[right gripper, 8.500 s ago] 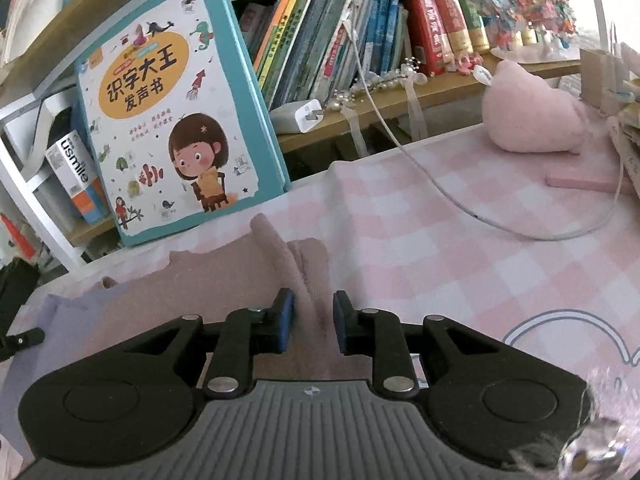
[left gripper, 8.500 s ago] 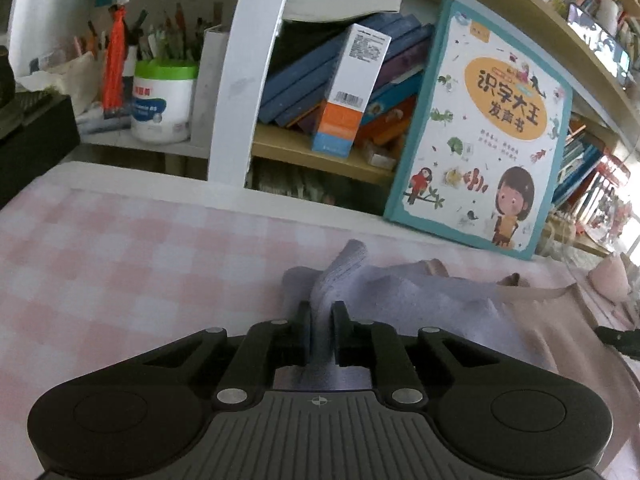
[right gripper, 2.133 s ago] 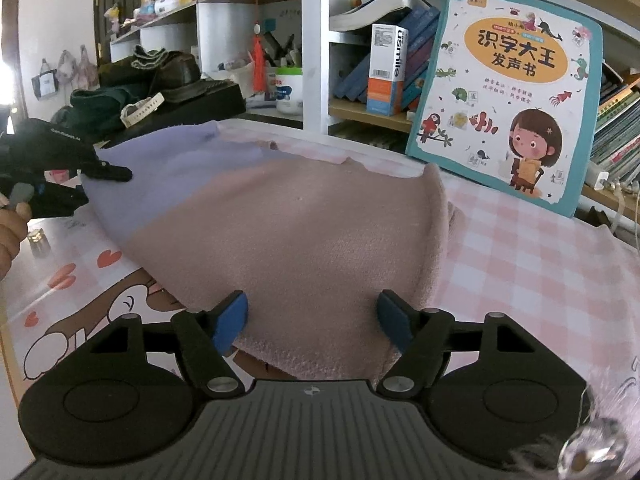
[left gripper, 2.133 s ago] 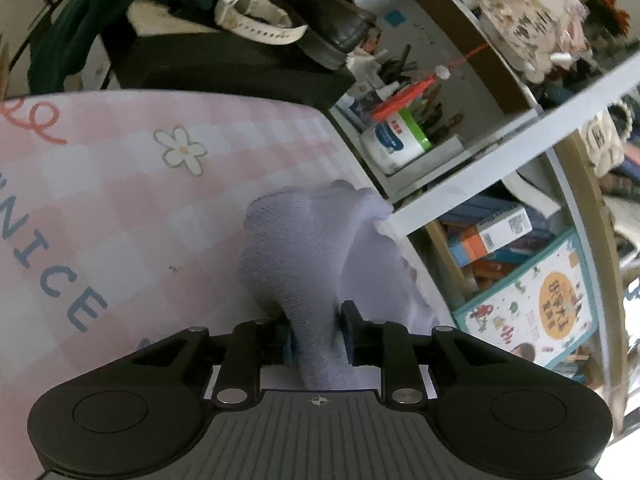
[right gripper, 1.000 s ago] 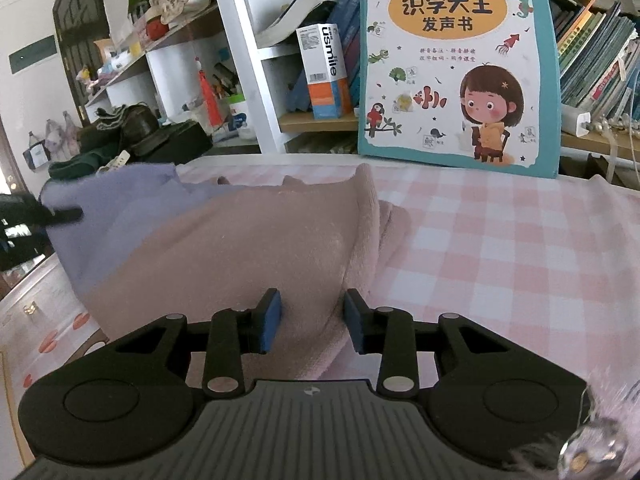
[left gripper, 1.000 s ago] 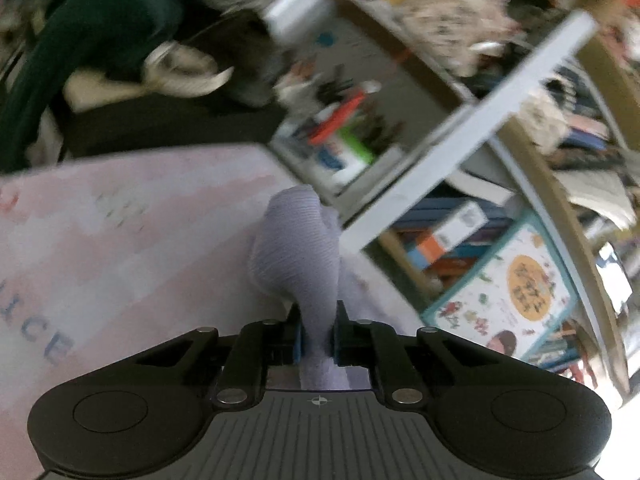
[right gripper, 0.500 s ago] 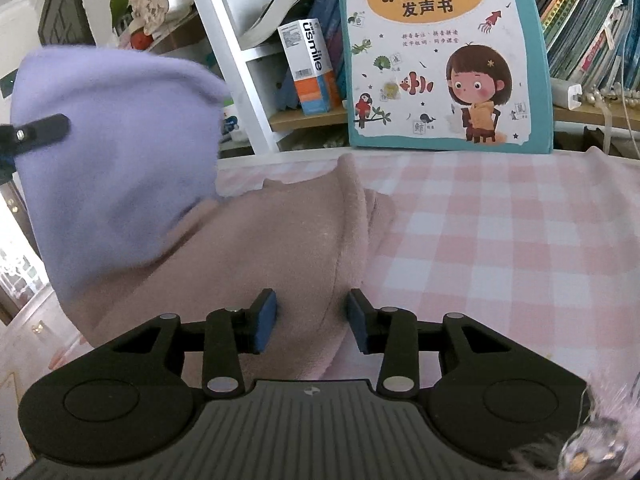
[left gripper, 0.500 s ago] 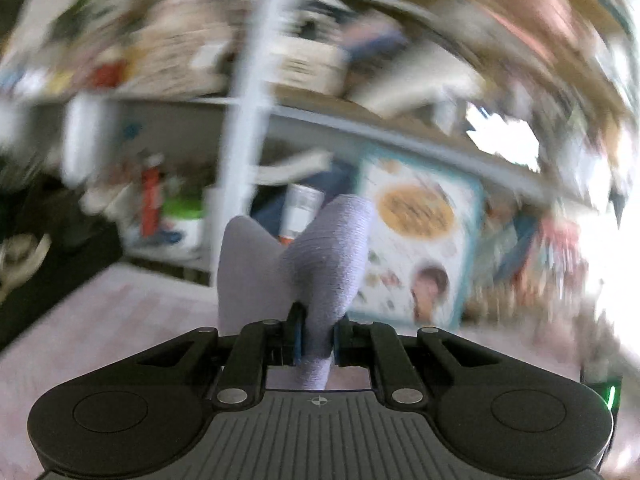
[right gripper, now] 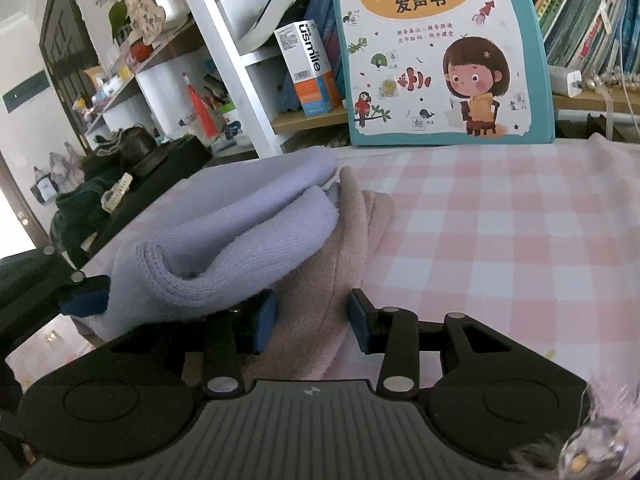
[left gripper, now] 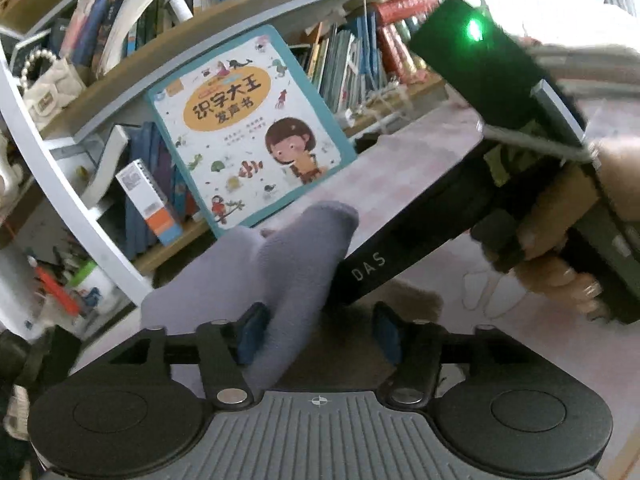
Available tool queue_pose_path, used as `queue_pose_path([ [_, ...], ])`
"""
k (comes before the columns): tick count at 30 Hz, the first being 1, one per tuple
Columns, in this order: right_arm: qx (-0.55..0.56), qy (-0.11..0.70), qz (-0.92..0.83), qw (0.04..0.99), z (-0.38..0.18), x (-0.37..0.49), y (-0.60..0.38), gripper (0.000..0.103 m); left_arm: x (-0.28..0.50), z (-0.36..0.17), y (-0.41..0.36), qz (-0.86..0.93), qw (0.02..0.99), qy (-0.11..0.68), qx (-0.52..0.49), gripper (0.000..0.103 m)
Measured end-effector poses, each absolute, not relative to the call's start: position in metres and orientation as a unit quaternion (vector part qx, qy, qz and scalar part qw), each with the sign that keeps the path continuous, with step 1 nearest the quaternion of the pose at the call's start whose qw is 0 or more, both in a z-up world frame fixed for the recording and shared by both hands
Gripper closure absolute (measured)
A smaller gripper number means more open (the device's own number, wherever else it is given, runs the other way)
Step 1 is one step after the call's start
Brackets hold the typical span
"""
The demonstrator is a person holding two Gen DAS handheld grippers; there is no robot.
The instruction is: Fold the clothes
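A knit garment, lavender at one end (right gripper: 240,232) and dusty pink at the other (right gripper: 348,248), lies on the pink checked tablecloth (right gripper: 500,232). The lavender half is folded over onto the pink half. In the left wrist view my left gripper (left gripper: 320,332) is open; the lavender cloth (left gripper: 296,264) drapes against its left finger, no longer pinched. My right gripper (right gripper: 312,320) is open, its jaws either side of a pink fold. The right gripper's body (left gripper: 460,200), held by a hand, crosses the left wrist view.
A teal children's book (right gripper: 440,52) leans against the bookshelf behind the table. An orange and white box (right gripper: 308,68) stands on a shelf. A black box with dark clothes and a watch (right gripper: 132,168) sits at the left. A charger with its cable (right gripper: 568,82) lies at the right.
My left gripper swung the lavender end up and over onto the pink half, then opened and let it go. My right gripper stayed at the pink fold, slightly wider open.
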State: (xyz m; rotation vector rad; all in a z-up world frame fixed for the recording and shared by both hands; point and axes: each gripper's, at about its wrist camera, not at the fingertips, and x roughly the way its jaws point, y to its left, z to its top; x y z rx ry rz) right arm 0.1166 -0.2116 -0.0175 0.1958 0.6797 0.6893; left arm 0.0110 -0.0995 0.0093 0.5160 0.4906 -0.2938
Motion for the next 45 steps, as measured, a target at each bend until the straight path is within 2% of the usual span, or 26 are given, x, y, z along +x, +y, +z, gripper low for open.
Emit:
queue_pose_path([
  [9, 0.112, 0.331, 0.334, 0.875, -0.017, 0.117, -0.216, 0.062, -0.011, 0.066, -0.056, -0.226, 0.941, 0.231, 0.102, 0.039],
  [12, 0.108, 0.33, 0.333, 0.877, -0.017, 0.115, -0.215, 0.062, -0.019, 0.089, -0.035, -0.217, 0.955, 0.19, 0.072, 0.039],
  [13, 0.107, 0.33, 0.333, 0.877, -0.017, 0.115, -0.214, 0.062, -0.022, 0.097, -0.027, -0.213, 0.959, 0.175, 0.062, 0.036],
  [14, 0.107, 0.329, 0.332, 0.877, -0.017, 0.115, -0.214, 0.062, -0.024, 0.102, -0.021, -0.188, 0.967, 0.161, 0.065, 0.031],
  [15, 0.107, 0.329, 0.332, 0.878, -0.017, 0.115, -0.214, 0.062, -0.022, 0.101, -0.018, -0.147, 0.974, 0.154, 0.08, 0.021],
  [16, 0.107, 0.329, 0.332, 0.878, -0.017, 0.115, -0.214, 0.061, -0.018, 0.1, -0.016, -0.103, 0.979, 0.149, 0.096, 0.02],
  [20, 0.109, 0.33, 0.331, 0.877, -0.017, 0.115, -0.214, 0.06, 0.005, 0.08, -0.005, -0.013, 0.973, 0.176, 0.147, 0.02],
  [23, 0.103, 0.327, 0.335, 0.878, -0.017, 0.113, -0.212, 0.056, 0.021, 0.051, -0.013, -0.025, 0.959, 0.235, 0.157, 0.02],
  [29, 0.07, 0.321, 0.338, 0.882, -0.016, 0.108, -0.203, 0.048, 0.033, 0.016, -0.041, -0.053, 0.936, 0.277, 0.212, 0.02],
  [36, 0.07, 0.334, 0.335, 0.878, -0.013, 0.109, -0.207, 0.042, 0.033, 0.019, -0.029, -0.053, 0.941, 0.274, 0.19, 0.016],
  [42, 0.187, 0.35, 0.329, 0.857, -0.007, 0.122, -0.247, 0.041, 0.013, 0.035, -0.015, -0.074, 0.959, 0.219, 0.166, 0.015],
  [45, 0.25, 0.339, 0.346, 0.838, -0.004, 0.125, -0.263, 0.041, 0.009, 0.039, -0.014, -0.064, 0.963, 0.195, 0.177, 0.01],
])
